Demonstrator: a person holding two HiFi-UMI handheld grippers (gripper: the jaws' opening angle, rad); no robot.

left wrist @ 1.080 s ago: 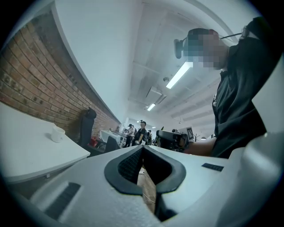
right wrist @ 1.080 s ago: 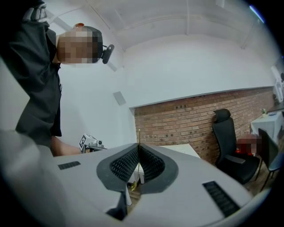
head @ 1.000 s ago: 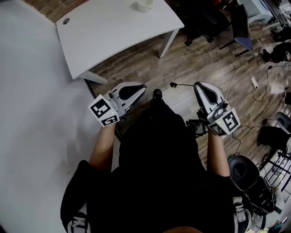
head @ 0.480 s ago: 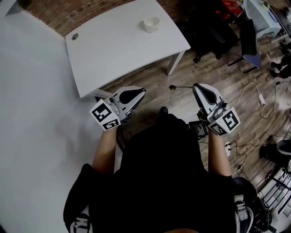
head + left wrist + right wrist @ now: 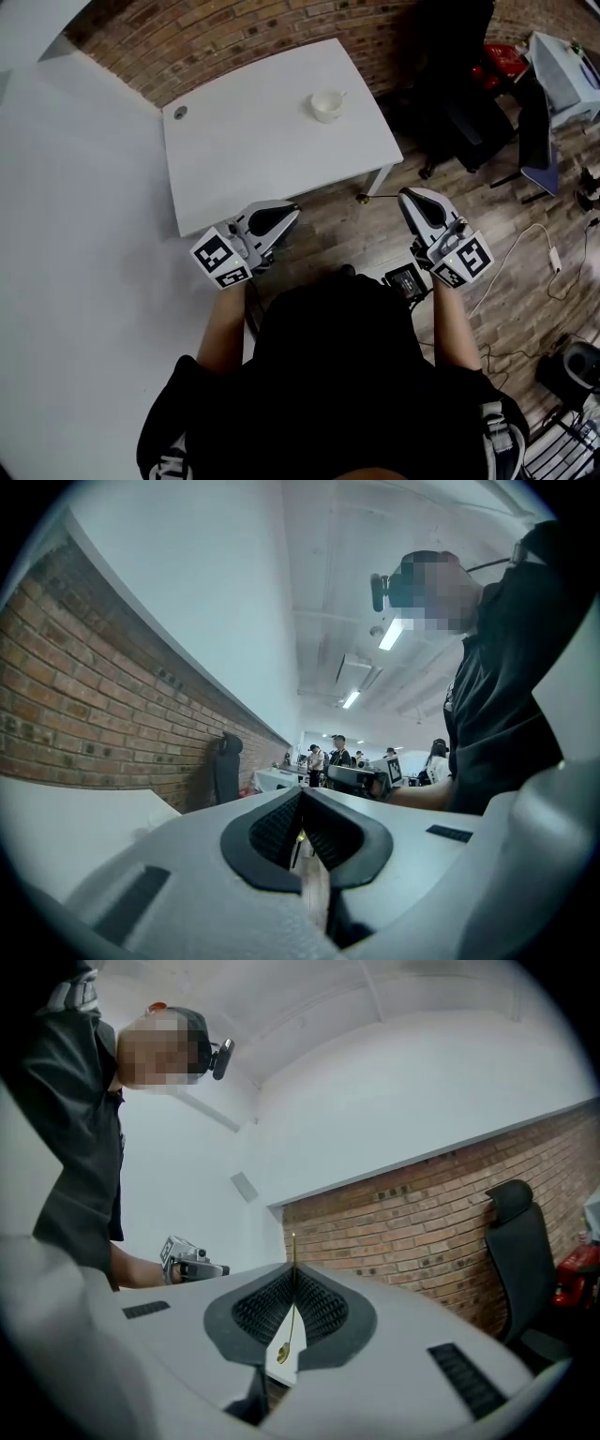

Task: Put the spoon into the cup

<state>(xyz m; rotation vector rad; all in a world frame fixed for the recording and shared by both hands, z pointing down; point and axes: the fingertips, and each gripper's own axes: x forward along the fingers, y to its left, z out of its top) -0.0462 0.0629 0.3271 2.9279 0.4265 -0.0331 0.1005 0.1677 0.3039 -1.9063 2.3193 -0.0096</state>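
Observation:
A white cup [image 5: 326, 105] stands on the white table [image 5: 253, 150], near its far right side. My right gripper [image 5: 404, 196] hangs over the wood floor just off the table's near right corner. It is shut on a thin spoon [image 5: 378, 197] whose small bowl sticks out to the left. In the right gripper view the golden spoon [image 5: 290, 1321] lies clamped between the dark pads of the right gripper [image 5: 293, 1274]. My left gripper [image 5: 292, 207] is at the table's near edge, shut with nothing in it; its left gripper view [image 5: 302, 797] shows only the room.
A brick wall [image 5: 234, 42] runs behind the table. A black office chair [image 5: 455, 89] stands right of the table, with a second desk [image 5: 567, 75] and cables [image 5: 548, 258] on the wood floor further right. A white wall [image 5: 84, 281] fills the left side.
Both grippers have moved forward to the table's near edge, and the table and cup now sit lower and closer in the head view. The spoon stays clamped in the right gripper.

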